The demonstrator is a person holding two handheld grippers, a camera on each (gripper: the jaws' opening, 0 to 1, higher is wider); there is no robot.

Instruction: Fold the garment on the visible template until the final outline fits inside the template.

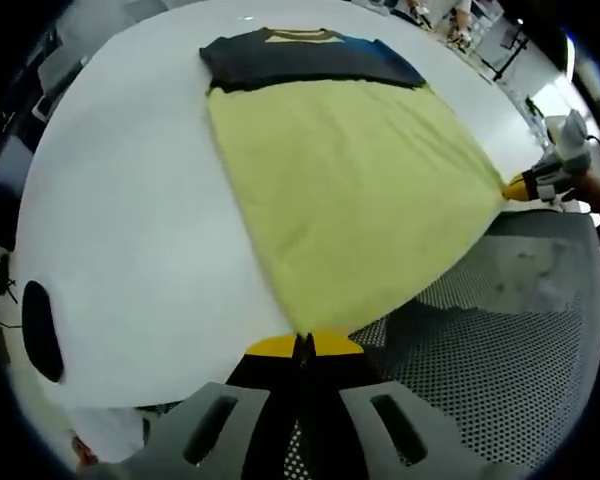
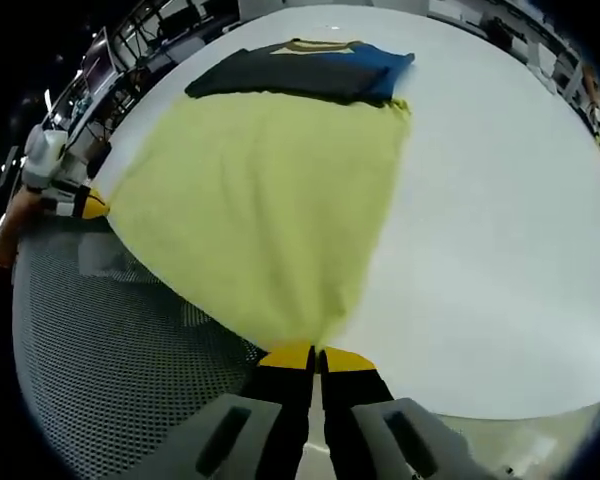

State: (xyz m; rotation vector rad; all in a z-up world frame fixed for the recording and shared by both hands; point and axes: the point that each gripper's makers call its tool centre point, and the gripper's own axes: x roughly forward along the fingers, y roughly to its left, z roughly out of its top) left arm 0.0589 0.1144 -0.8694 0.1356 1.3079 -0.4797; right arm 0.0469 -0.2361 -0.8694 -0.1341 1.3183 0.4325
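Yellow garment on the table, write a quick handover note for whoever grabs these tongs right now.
Left tongs: shut on one near corner of the yellow garment.
Right tongs: shut on the other near corner.
The garment lies spread on the white table, its far edge by a folded dark shirt. Its near edge reaches over a perforated grey surface.
Done: both corners gripped.
Left: all the folding. I can't make out the template.
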